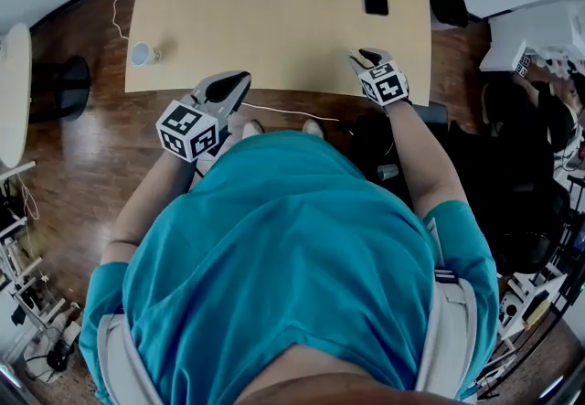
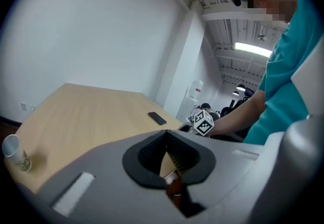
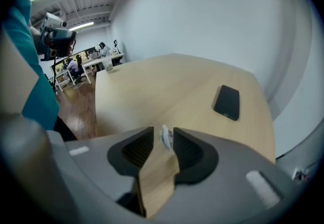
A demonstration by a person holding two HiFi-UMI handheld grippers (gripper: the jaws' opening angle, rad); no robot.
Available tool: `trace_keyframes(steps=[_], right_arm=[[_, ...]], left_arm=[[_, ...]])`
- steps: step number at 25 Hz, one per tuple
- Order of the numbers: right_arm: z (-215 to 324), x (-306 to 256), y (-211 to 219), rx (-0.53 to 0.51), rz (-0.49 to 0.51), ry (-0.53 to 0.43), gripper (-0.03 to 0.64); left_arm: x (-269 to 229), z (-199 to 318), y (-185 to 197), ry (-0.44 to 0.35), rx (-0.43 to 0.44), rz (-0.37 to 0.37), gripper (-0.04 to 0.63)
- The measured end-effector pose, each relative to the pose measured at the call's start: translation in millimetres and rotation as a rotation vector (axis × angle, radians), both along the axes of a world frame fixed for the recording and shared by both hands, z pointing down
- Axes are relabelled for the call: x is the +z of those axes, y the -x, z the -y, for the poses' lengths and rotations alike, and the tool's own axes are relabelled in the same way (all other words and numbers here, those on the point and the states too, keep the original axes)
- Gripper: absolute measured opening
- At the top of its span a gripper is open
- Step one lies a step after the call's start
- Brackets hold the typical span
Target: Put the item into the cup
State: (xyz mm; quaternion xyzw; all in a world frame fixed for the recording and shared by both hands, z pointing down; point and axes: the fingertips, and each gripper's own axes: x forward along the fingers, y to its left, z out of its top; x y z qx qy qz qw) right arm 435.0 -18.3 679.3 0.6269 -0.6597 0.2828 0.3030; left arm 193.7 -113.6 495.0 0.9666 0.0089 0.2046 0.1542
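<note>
Okay, right gripper jaws spread, small white item between tips, not pinched (lining up grab, I reckon), over table's near edge, right end. My left gripper closed, empty, spare; cup by left edge, well apart.

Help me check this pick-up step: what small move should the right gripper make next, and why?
Probably close the right gripper on the small white item. Its jaws stand apart with the item between their tips, on the table and not pinched. The cup stands away by the table's left edge, so a grip should come before any carry.
</note>
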Motion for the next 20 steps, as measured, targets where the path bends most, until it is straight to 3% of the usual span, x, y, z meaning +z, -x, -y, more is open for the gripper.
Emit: trace_keyframes(steps=[3, 7, 12, 20], right_arm=[[2.1, 12.5, -4.6, 0.002, -0.027, 0.036, 0.113], [-5.3, 24.4, -8.1, 0.004, -0.042, 0.062, 0.005], [-6.2, 14.3, -7.9, -0.014, -0.032, 0.048, 0.003], [16.4, -30.9, 15.4, -0.064, 0.010, -0.051, 0.003]], left_arm=[[13.3, -5.2, -13.1, 0.001, 0.041, 0.032, 0.003], [33.0, -12.1, -19.0, 0.017, 0.064, 0.077, 0.003], [39.3, -10.3, -20.6, 0.045, 0.051, 0.079, 0.003], [36.0, 1.1, -15.6, 0.058, -0.001, 0.040, 0.003]])
